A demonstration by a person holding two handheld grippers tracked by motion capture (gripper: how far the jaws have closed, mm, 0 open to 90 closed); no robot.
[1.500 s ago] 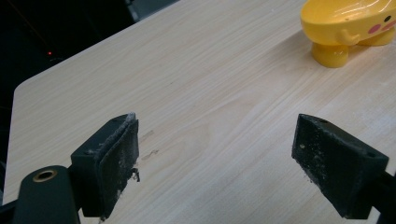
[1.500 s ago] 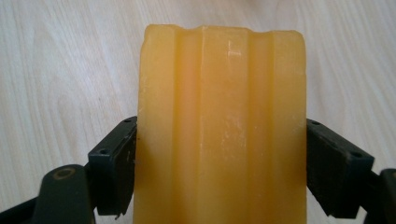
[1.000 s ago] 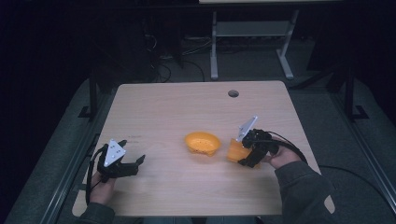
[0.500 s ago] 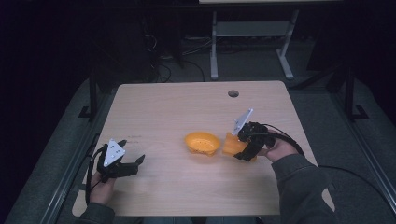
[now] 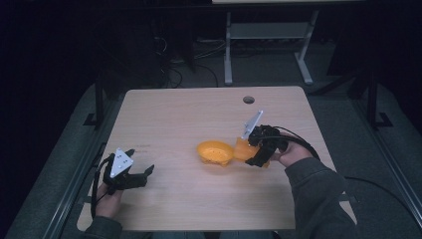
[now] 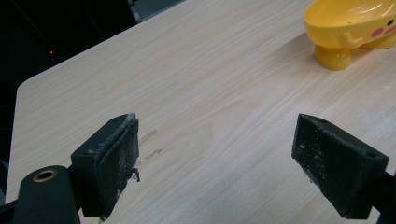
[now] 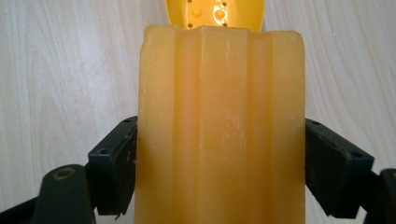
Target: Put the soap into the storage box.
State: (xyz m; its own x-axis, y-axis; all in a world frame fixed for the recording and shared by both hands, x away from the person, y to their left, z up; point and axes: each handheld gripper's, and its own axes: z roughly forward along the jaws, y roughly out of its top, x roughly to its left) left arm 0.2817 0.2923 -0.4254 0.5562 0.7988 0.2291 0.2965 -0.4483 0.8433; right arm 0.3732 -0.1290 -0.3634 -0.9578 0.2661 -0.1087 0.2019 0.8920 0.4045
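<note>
The left gripper (image 5: 130, 175) is a black tool with a grey three-cornered plate on top, marked by small dark holes, and a black cable looping from its rear. Its fingers (image 6: 108, 166) are blocky black pads, scuffed with pale dust along their inner faces, and a brass-rimmed hole sits in the black arm beneath one. The right gripper (image 5: 258, 158) is built alike, with the same grey plate and a black cable. The person wears dark grey long sleeves (image 5: 318, 199).

The right hand-held gripper (image 5: 253, 155) has carried its orange block (image 5: 242, 148) leftward, now just beside the yellow bowl (image 5: 214, 152).
</note>
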